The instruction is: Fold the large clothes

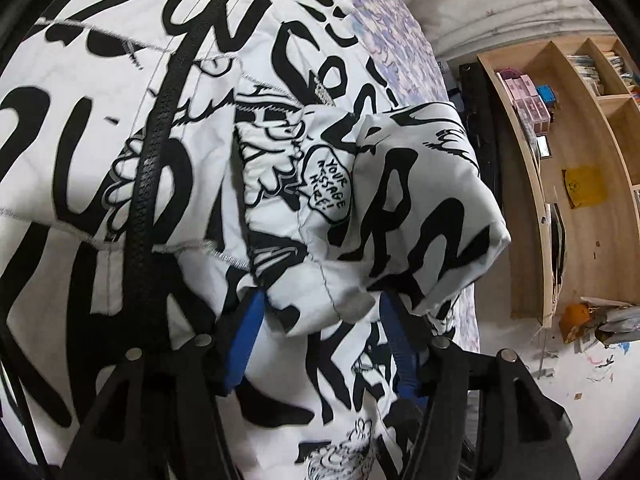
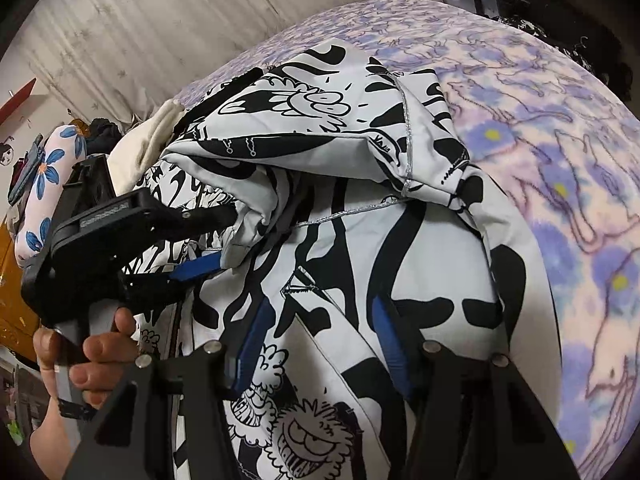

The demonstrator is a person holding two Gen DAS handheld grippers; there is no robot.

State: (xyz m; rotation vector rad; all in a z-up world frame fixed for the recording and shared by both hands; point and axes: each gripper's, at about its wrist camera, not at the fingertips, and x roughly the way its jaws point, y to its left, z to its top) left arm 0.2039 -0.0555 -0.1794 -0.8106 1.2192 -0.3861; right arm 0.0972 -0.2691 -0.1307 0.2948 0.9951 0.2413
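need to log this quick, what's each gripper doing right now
left gripper: sleeve between its fingers, whether it is clamped cannot be told
right gripper: open above the jacket, holding nothing

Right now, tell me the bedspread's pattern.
The bedspread has a purple and pink floral print, best seen from the right wrist view.

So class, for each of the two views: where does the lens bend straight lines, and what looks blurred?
Left wrist view: the wooden shelf bows into a curve at the right edge, and the jacket print smears at far left. Right wrist view: the curtain folds bend, while the blanket looks soft.
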